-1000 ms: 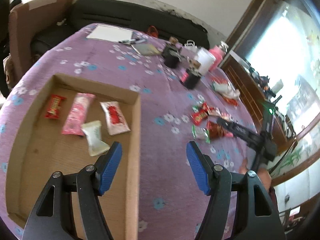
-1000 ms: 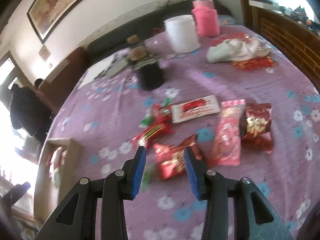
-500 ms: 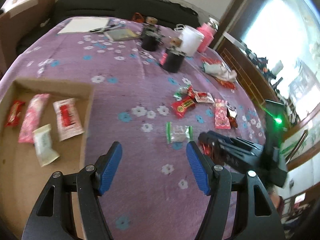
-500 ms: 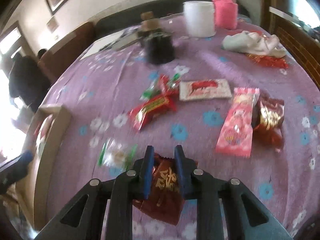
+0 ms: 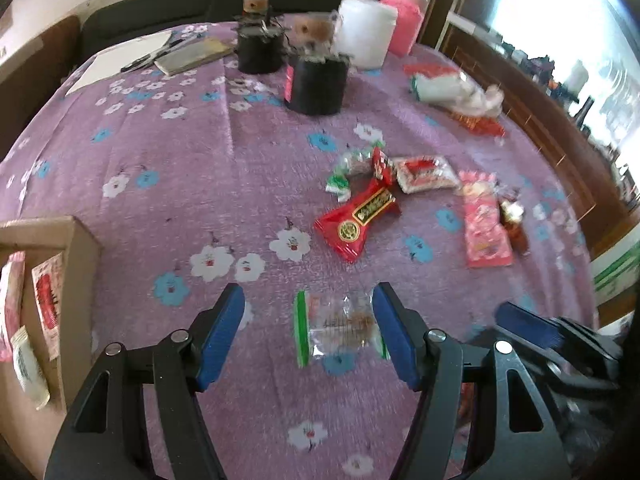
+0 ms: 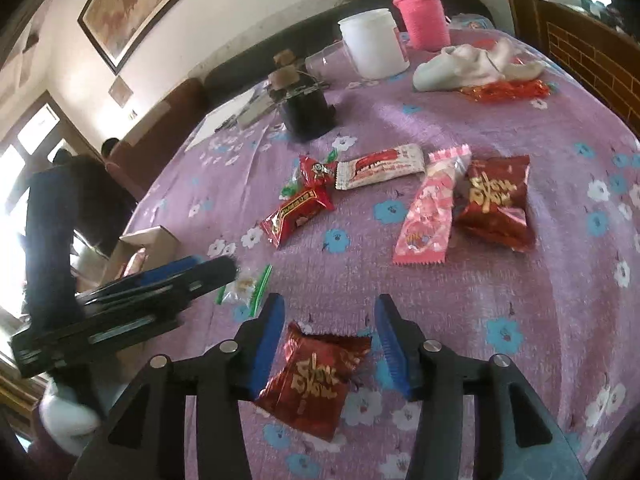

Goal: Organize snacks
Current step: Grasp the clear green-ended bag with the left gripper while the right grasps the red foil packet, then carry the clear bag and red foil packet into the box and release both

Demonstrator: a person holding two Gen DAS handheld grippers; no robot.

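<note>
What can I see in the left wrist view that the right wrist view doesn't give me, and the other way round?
Only the left wrist view looks into the cardboard box, with packets inside.
Only the right wrist view shows the red packet lying between the right gripper's open jaws, which have just been opening, and a framed picture.
Both show the clear green-edged packet in front of the open left gripper, plus the pink packet.

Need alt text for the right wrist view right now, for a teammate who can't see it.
The right gripper stands open around a dark red snack packet lying on the purple flowered tablecloth, its jaws having just opened. Beyond lie more packets; the left gripper reaches a clear green-edged candy.
</note>
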